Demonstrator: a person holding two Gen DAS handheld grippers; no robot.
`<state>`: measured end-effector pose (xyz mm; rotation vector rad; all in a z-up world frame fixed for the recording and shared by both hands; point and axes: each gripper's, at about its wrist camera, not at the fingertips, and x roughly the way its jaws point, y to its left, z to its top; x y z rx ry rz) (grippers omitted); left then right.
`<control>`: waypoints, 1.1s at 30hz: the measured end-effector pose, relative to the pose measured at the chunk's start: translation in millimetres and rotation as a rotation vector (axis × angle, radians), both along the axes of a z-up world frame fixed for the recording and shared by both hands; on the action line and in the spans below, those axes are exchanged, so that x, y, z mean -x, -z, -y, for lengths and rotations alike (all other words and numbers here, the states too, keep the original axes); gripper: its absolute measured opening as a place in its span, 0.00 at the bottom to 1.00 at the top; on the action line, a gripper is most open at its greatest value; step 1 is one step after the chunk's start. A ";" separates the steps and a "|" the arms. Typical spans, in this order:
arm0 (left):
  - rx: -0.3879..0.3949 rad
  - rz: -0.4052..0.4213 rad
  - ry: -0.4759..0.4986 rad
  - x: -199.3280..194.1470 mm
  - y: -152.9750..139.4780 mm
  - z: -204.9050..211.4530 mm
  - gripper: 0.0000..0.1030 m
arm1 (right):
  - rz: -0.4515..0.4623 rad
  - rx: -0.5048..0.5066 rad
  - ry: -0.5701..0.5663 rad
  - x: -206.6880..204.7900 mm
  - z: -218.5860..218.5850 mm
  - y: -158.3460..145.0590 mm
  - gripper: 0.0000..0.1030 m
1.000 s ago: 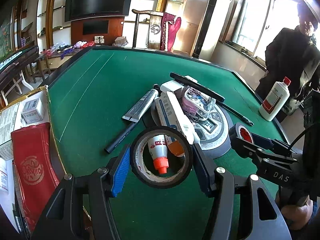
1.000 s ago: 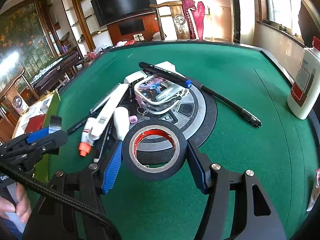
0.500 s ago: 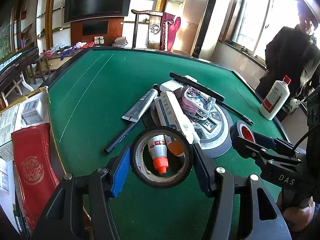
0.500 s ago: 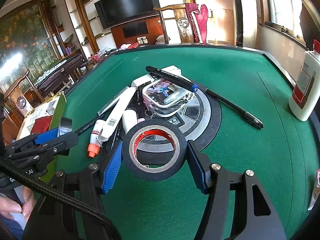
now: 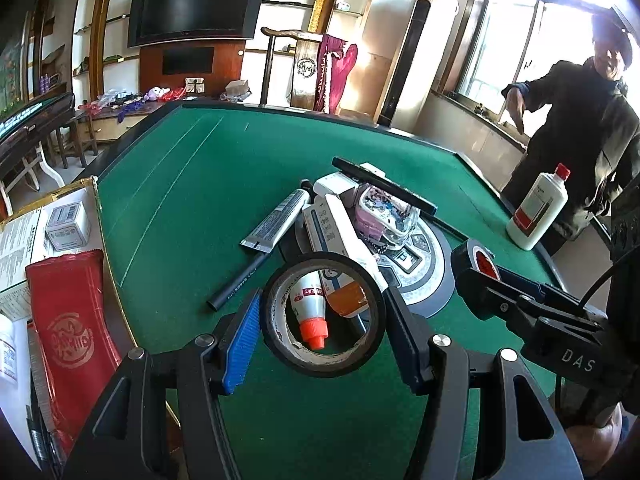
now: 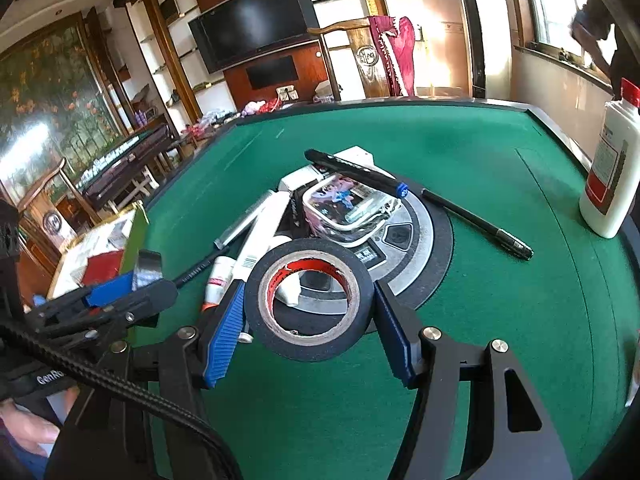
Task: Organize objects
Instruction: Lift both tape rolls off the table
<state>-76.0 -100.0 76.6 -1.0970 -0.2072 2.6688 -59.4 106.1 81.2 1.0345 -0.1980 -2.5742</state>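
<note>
Currently both grippers carry a roll of tape, each clear of the green desk (image 5: 192, 184) and held up in front of the clutter.

Left gripper (image 5: 322, 322): jaws at a middling spread, pressed on the outer rim of a black tape roll with a pale core (image 5: 323, 316). The roll is gripped across its width with the hole facing the camera, so the pads bear on the firm wound edge rather than the soft sticky face. Through the hole an orange-capped tube (image 5: 310, 312) shows, lying on the desk beyond; it is not inside the roll.

Right gripper (image 6: 306, 308): jaws somewhat wider, clamped the same way on a black tape roll with a red-printed core (image 6: 308, 300). This roll tilts back a little, its lower edge nearer the camera.

Pile on the desk: a round grey-and-black disc (image 6: 416, 248) sits under a clear plastic box with a pink picture (image 6: 348, 210), with a black marker (image 6: 352, 172) laid across the top. White tubes (image 5: 336, 236) and a grey tube (image 5: 278, 220) lean off the disc's left side. A thin black pen (image 6: 476, 220) lies alone to the right, and a white bottle with a red cap (image 5: 538, 208) stands upright near the desk's right edge, well apart from the heap.

Judgement: the two rolls look lifted out as like items, presumably to be set down together. No obvious tape spot is visible. A cardboard box with a red packet (image 5: 68, 320) sits off the left edge; whether it is the destination I cannot tell.
</note>
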 end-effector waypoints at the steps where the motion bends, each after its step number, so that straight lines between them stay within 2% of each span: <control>1: -0.005 -0.001 -0.001 -0.1 -0.6 0.8 0.52 | -0.003 0.004 0.000 -0.6 0.5 -1.1 0.60; 21: 0.009 0.019 -0.007 2.5 7.2 -4.2 0.52 | -0.015 0.017 -0.029 -7.7 10.1 -4.2 0.60; 33: -0.013 -0.004 -0.059 -32.9 -5.7 16.9 0.52 | -0.022 0.019 -0.039 -11.3 12.9 -5.2 0.60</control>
